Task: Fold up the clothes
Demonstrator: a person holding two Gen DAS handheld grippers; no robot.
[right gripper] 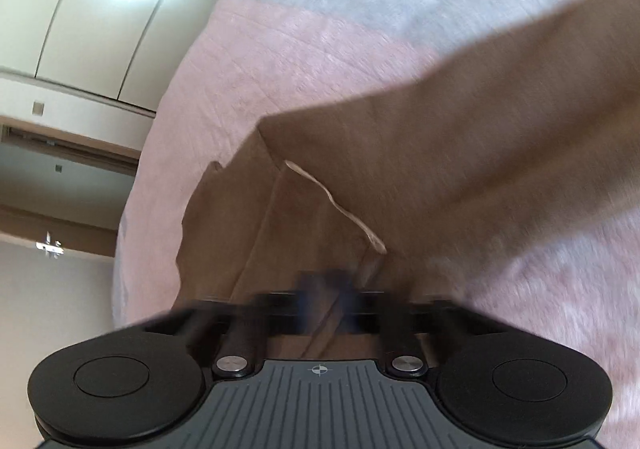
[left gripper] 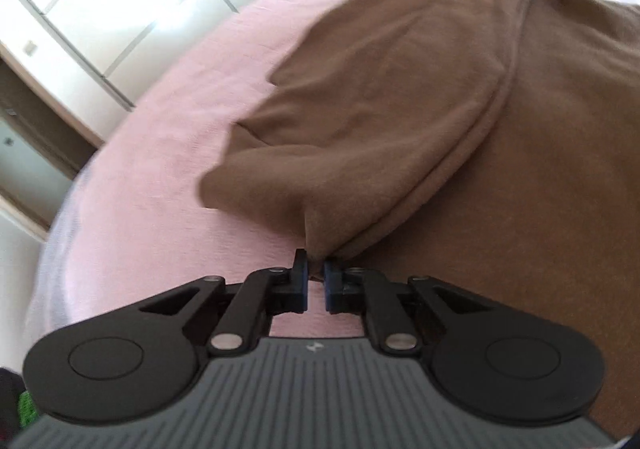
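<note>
jaws of left gripper (left gripper: 316,281) clamped on brown garment (left gripper: 400,109) near edge, right gripper (right gripper: 332,289) blurred, jaws together, pink bedspread (left gripper: 160,169) beneath

No readable text, labels or numbers anywhere

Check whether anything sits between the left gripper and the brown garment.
Nothing visible does. The left gripper is already pinched on a fold of the brown garment at its near edge, which lies on the pink bedspread.
</note>
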